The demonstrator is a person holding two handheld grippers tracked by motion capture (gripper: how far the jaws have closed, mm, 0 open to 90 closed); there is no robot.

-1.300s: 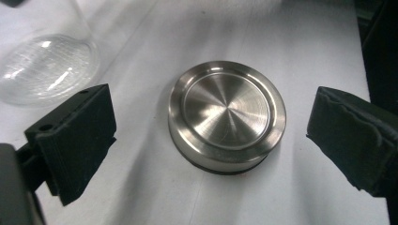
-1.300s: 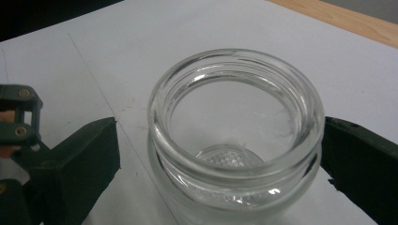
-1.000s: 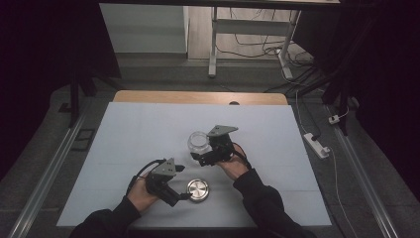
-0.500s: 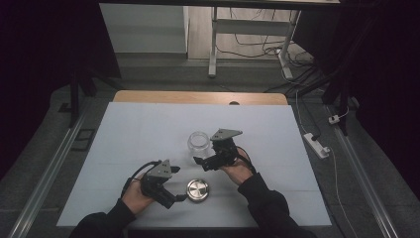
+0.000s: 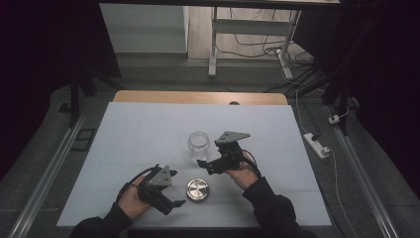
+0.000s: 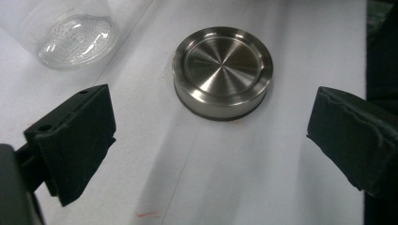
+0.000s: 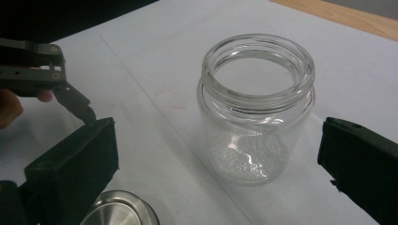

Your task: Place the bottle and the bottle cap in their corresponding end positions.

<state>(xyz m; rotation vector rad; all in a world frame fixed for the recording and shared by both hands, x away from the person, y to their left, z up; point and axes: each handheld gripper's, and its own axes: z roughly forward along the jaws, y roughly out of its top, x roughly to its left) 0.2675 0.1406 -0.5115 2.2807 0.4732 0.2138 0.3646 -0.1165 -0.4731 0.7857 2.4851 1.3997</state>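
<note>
While the glass jar (image 5: 198, 145) stands upright and uncapped near the middle of the white table (image 5: 129, 139), nothing shows inside it; the right gripper view looks through its clear wall (image 7: 256, 136) to a dimpled base. Its mouth has a thick threaded rim. The metal lid (image 5: 198, 190) lies flat on the table, nearer the person and apart from the jar. In the left gripper view the lid (image 6: 222, 70) is round, brushed steel with fine concentric marks, a raised edge and a dark band around its bottom.

The left gripper (image 5: 174, 203) sits just left of the lid, jaws spread wide, holding nothing; the lid lies ahead of them, untouched. The right gripper (image 5: 204, 165) sits beside the jar, jaws spread wide to either side of it without contact.
</note>
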